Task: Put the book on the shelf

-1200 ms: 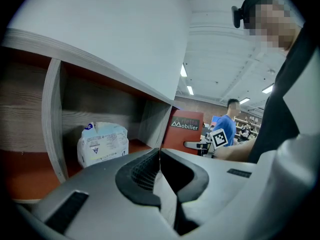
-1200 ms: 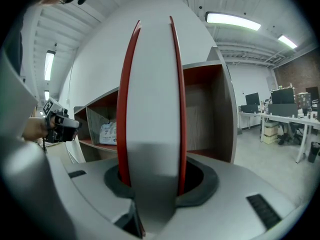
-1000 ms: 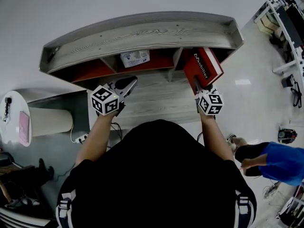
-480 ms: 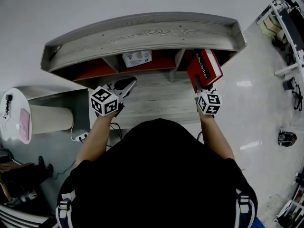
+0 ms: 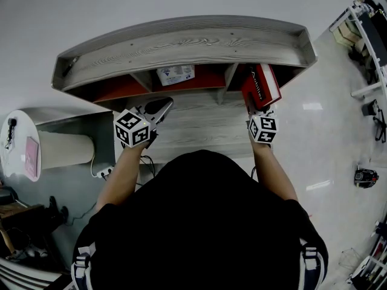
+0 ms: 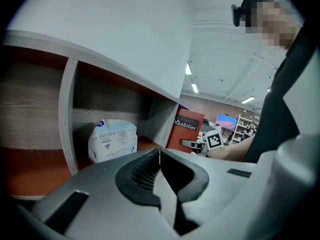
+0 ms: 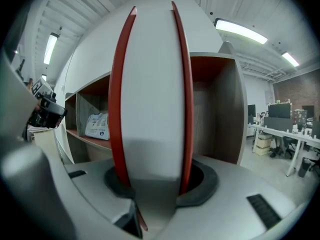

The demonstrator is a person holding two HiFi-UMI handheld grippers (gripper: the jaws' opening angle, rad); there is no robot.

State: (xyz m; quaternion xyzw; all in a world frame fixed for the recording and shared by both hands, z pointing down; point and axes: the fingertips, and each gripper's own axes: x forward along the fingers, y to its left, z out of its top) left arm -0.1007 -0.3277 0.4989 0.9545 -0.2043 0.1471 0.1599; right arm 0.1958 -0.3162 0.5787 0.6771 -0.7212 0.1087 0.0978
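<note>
A red book (image 5: 261,86) with white lettering on its spine stands on edge at the mouth of the shelf's right compartment. My right gripper (image 5: 250,107) is shut on its lower end. In the right gripper view the book (image 7: 152,99) fills the middle, page edges toward the camera, the pads pressing both red covers. The grey wooden shelf (image 5: 181,44) has red-floored compartments. My left gripper (image 5: 162,106) hovers in front of the middle compartment, jaws shut on nothing (image 6: 159,151). From the left gripper view the book (image 6: 186,130) shows to the right.
A white packet (image 5: 175,74) sits in the middle compartment, also seen as the packet (image 6: 113,140) close ahead of the left gripper. A round white table (image 5: 21,150) stands at the left. Racks (image 5: 369,35) and a dark device (image 5: 365,175) are on the right.
The book has rolled more upright and edged toward the right compartment. A person in blue at the lower right has left the view. The left gripper has stayed put.
</note>
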